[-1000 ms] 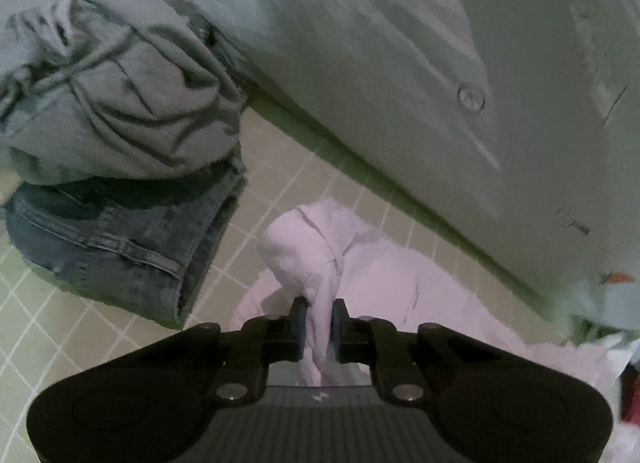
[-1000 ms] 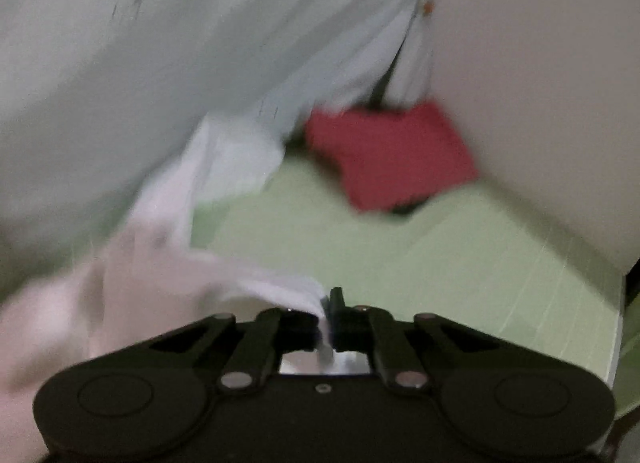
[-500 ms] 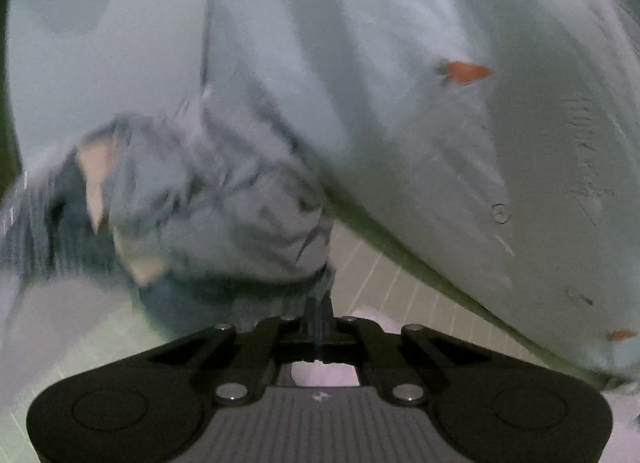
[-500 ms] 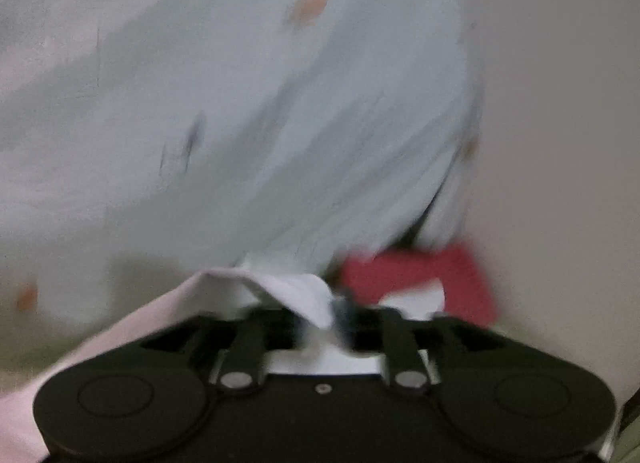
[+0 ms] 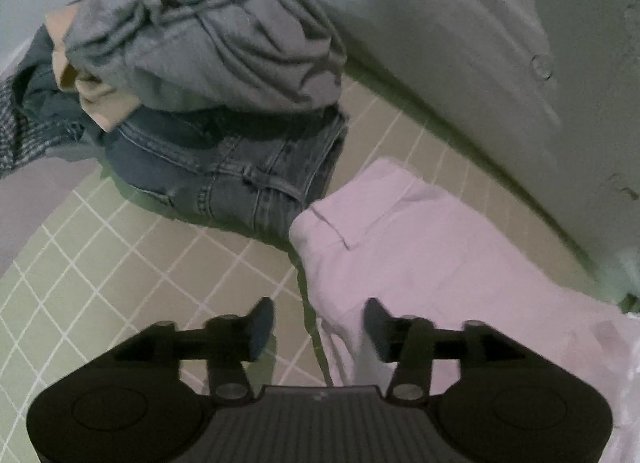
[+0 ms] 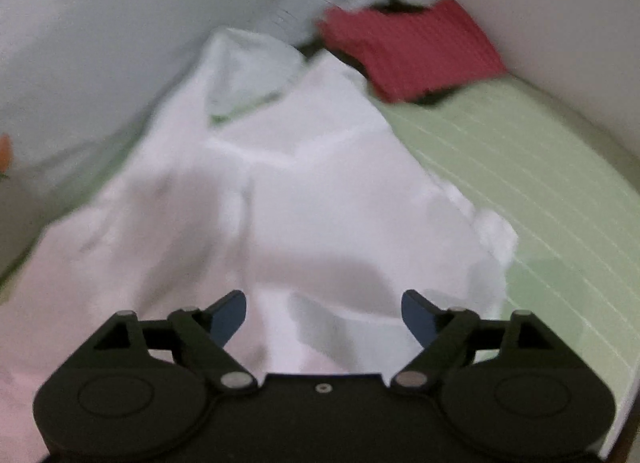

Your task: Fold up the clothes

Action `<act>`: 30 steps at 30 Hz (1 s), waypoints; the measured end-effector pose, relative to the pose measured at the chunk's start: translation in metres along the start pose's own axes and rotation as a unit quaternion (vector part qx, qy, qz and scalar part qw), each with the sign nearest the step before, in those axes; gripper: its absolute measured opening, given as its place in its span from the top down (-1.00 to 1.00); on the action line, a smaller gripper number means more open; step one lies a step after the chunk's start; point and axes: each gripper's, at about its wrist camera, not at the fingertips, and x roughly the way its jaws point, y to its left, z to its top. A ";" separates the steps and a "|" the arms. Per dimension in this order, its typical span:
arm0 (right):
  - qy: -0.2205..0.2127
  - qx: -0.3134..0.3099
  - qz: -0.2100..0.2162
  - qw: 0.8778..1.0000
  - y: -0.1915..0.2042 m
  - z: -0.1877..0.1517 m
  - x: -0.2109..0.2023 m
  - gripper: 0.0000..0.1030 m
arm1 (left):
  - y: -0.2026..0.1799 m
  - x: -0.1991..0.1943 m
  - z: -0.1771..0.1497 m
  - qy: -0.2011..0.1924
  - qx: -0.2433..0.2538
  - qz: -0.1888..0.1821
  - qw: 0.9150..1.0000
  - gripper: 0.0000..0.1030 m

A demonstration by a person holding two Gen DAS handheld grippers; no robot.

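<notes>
Grey cloth, a crumpled grey garment (image 5: 208,43), sat at the far left of the left wrist view, heaped on folded blue jeans (image 5: 232,175) with a tan piece (image 5: 96,103) poking out beside them. That pile rested on a green checked bedsheet (image 5: 120,263). Just right of the jeans lay the pale pink garment (image 5: 420,255), spread flat toward the near right, its near edge running under the left gripper (image 5: 318,329). That gripper was released, its fingers (image 5: 260,327) spread wide with nothing between them, one over the sheet and one over the pink cloth. A pale blue-grey bedding wall (image 5: 480,43) rose along the far side.

In the right wrist view, somewhat blurred, the pink garment (image 6: 300,191) filled the left and middle, laid out on the sheet (image 6: 540,191). The right gripper (image 6: 324,315) hung over its near part, released too, holding nothing. A red cushion (image 6: 412,55) lay far right, against a plain wall (image 6: 560,3).
</notes>
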 end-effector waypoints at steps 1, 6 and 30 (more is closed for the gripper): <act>0.007 0.009 -0.007 1.000 -0.004 -0.002 0.005 -0.69 | -0.001 0.004 0.001 0.004 -0.003 -0.003 1.000 -0.23; 0.040 0.078 -0.010 0.996 -0.021 -0.006 0.023 -0.71 | -0.006 0.019 0.007 0.009 -0.002 -0.003 1.000 -0.47; -0.031 0.056 0.018 0.998 -0.027 0.005 -0.008 0.94 | 0.005 -0.039 0.007 -0.074 -0.061 -0.062 0.994 0.75</act>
